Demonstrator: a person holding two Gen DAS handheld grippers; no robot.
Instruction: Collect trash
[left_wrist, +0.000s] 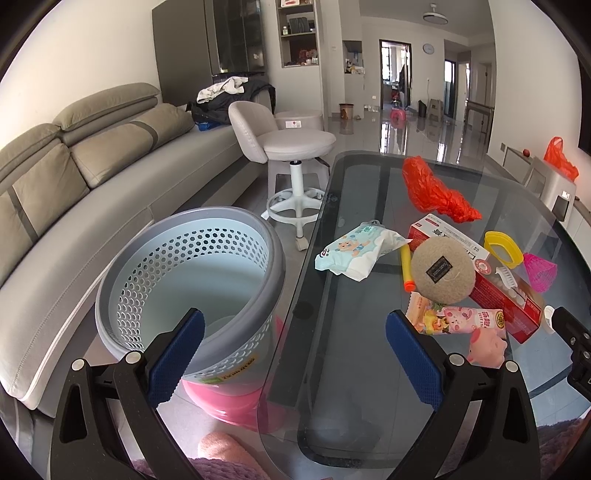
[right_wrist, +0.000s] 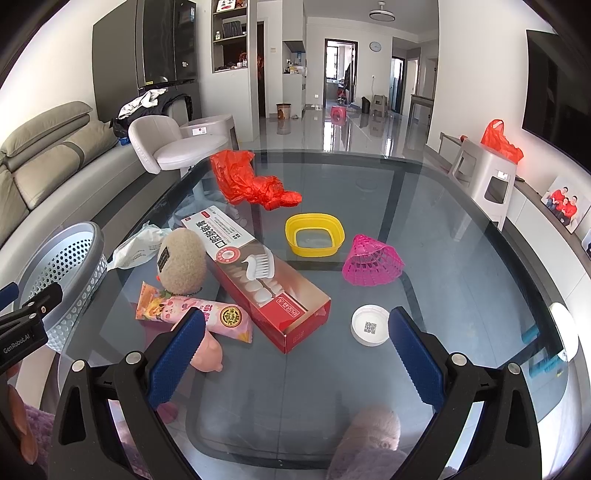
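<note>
A grey perforated waste basket (left_wrist: 192, 280) stands on the floor left of the glass table (right_wrist: 424, 258); it also shows in the right wrist view (right_wrist: 62, 273). On the table lie a red plastic bag (right_wrist: 251, 181), a wet-wipe packet (left_wrist: 354, 251), a red-and-white toothpaste box (right_wrist: 258, 273), a pink snack wrapper (right_wrist: 195, 314), a white lid (right_wrist: 370, 325), a yellow ring (right_wrist: 314, 234) and a pink mesh cone (right_wrist: 371, 260). My left gripper (left_wrist: 295, 354) is open and empty between basket and table edge. My right gripper (right_wrist: 295, 354) is open and empty, above the table's near part.
A beige round plush (right_wrist: 183, 260) and a pink pig toy (right_wrist: 208, 354) lie among the items. A grey sofa (left_wrist: 74, 177) runs along the left, with a white swivel stool (left_wrist: 295, 147) beyond the basket. A grey plastic stool (right_wrist: 487, 177) stands right of the table.
</note>
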